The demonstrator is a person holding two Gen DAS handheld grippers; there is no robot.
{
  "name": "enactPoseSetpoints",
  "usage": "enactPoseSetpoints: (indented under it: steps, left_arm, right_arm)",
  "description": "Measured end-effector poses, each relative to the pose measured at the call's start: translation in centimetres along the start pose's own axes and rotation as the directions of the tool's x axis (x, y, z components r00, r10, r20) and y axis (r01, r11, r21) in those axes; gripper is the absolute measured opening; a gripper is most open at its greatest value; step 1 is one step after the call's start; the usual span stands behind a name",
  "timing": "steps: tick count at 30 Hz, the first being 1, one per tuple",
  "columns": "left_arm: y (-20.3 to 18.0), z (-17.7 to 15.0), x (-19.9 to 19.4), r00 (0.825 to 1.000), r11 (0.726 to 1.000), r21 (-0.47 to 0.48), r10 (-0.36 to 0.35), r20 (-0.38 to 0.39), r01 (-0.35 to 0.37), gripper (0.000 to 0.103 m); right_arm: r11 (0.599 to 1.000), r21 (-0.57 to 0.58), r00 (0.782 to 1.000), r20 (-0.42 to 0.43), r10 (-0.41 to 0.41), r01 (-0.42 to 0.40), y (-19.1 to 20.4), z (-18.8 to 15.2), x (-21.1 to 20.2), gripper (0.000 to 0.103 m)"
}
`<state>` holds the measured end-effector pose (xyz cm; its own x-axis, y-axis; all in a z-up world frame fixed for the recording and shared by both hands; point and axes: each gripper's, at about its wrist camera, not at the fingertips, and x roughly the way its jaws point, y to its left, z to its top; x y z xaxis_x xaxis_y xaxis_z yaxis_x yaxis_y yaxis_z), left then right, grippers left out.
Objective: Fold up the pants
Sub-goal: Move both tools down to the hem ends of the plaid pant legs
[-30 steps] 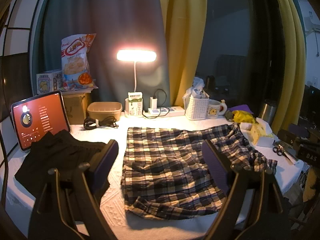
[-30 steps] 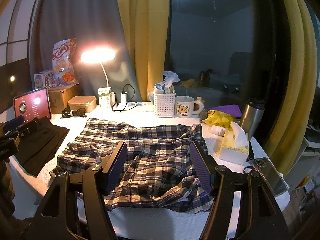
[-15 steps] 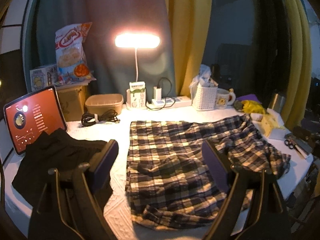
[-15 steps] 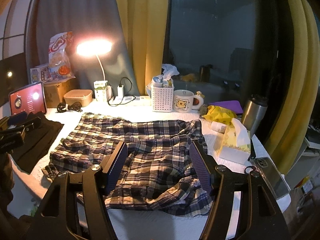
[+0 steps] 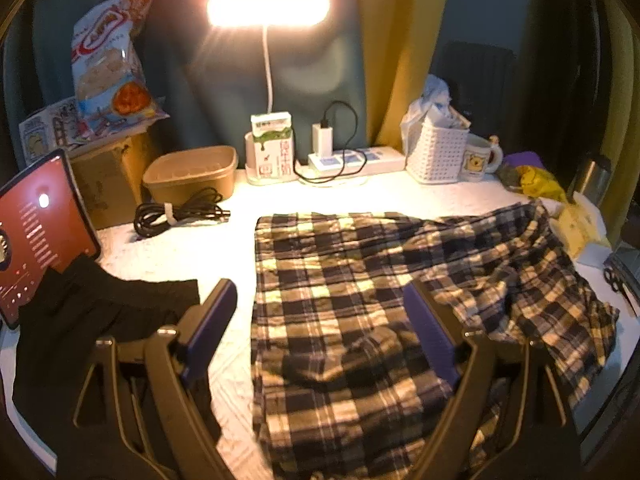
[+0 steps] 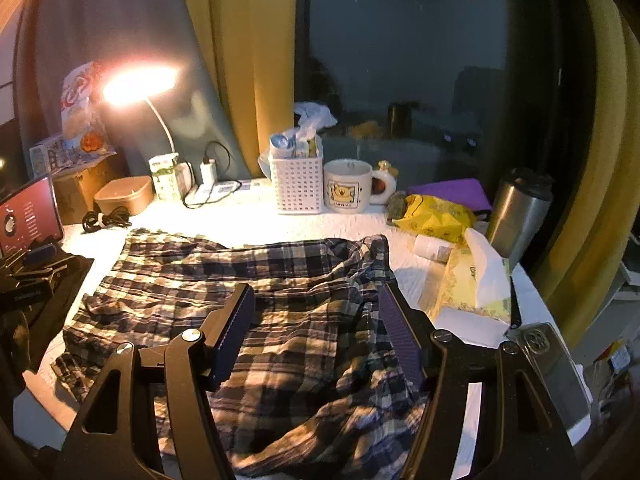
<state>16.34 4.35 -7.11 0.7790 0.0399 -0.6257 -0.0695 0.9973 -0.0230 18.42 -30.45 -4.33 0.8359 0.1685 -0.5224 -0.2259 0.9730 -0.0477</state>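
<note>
Both tongs have closed in on the plaid pants (image 5: 352,312) since a second ago, the cloth now filling more of each view and the desk lamp (image 5: 268,4) sitting higher in the frame. The left gripper (image 5: 320,320) hangs above the pants with its jaws wide apart and nothing between the pads; its left finger is over bare table beside a black garment (image 5: 92,320), its right finger over the cloth. The right gripper (image 6: 316,328) is likewise spread and empty, poised over the rumpled end of the pants, which lie spread across the white textured table (image 5: 192,248) ahead of and beneath both tools.

To fold cleanly, each gripper probably needs to drop to a near edge and pinch a single hem, not a bunched ridge, keeping both ends level as they lift.

Beyond the tongs stand a white basket (image 6: 298,188), a mug (image 6: 348,186) and a power strip (image 5: 356,160); a tablet (image 5: 36,228) glows to the left, a steel flask (image 6: 520,208) to the right, yellow curtains behind.
</note>
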Motion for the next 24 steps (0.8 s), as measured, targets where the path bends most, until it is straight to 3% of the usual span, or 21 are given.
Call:
enactPoseSetpoints:
  steps: [8,13,18,21,24]
  left_arm:
    - [2.4,2.4,6.8,0.992,0.999,-0.045,0.012,-0.125,-0.018,0.086]
    - [3.5,3.5,10.8,0.984,0.999,-0.032,0.035,-0.175,-0.041,0.086]
    - [4.8,5.1,15.2,0.974,0.999,-0.019,0.024,-0.224,-0.029,0.086]
    - [5.5,5.9,17.9,0.965,1.000,-0.029,0.004,-0.261,-0.012,0.086]
    - [5.5,6.0,19.9,0.954,0.999,-0.028,-0.030,-0.299,0.023,0.086]
  right_arm:
    - [1.000,-0.001,0.997,-0.071,0.010,-0.010,-3.1,2.7,6.9,0.068]
    - [0.994,0.109,0.983,-0.179,0.038,-0.019,-6.3,3.3,13.4,0.068]
    - [0.986,0.165,0.977,-0.200,0.072,-0.039,-7.9,4.7,16.8,0.068]
    - [0.974,0.222,0.961,-0.255,0.110,-0.053,-9.0,5.0,19.6,0.068]
    - [0.963,0.268,0.928,-0.353,0.122,-0.024,-9.6,4.0,22.7,0.064]
